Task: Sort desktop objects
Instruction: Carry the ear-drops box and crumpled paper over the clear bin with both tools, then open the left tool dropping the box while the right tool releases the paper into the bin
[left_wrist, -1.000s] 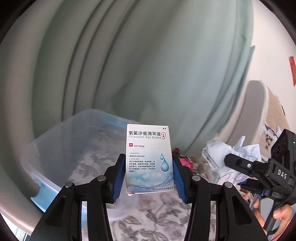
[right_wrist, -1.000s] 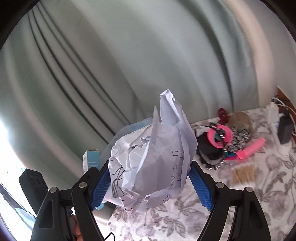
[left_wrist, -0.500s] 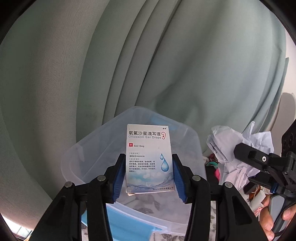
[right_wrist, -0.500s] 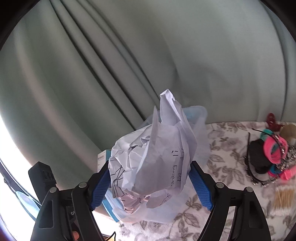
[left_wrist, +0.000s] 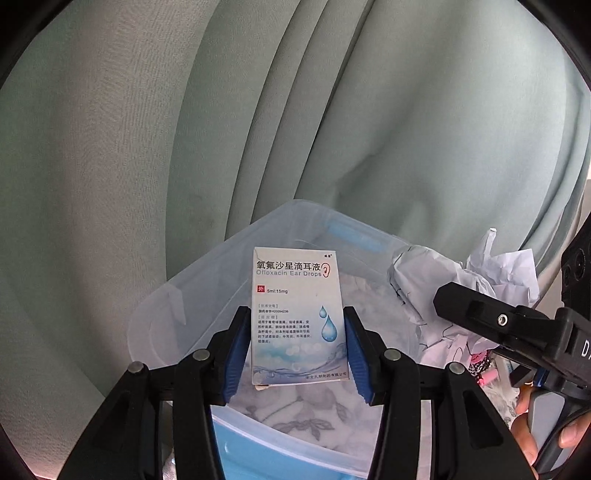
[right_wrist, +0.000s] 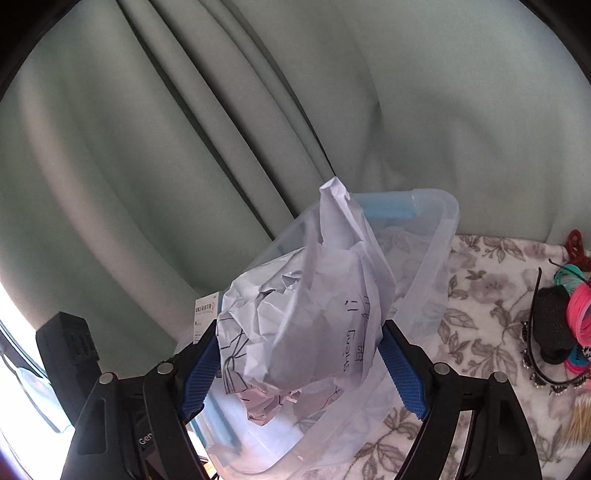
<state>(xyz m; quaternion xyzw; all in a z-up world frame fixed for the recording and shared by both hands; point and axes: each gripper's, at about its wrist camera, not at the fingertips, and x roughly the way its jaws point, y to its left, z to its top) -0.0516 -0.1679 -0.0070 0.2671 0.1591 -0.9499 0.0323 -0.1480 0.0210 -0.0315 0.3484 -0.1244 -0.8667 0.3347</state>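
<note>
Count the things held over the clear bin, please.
2: the ear drops box between the left gripper's fingers, the crumpled paper between the right gripper's fingers.

The left gripper (left_wrist: 297, 350) holds a white and blue ear drops box (left_wrist: 297, 317) upright at the centre, its blue pads (left_wrist: 236, 354) pressed against both sides of the box. Behind and below the box sits a clear plastic bin (left_wrist: 207, 266) with a blue handle (left_wrist: 354, 236) at about one o'clock and a flowered cloth (left_wrist: 303, 406) showing through its floor. At three o'clock the black right gripper (left_wrist: 491, 317) carries crumpled paper (left_wrist: 436, 280) just beside the bin's rim. A hand (left_wrist: 543, 435) grips its handle at four o'clock. A pale green curtain (left_wrist: 258, 110) fills the upper half.
</note>
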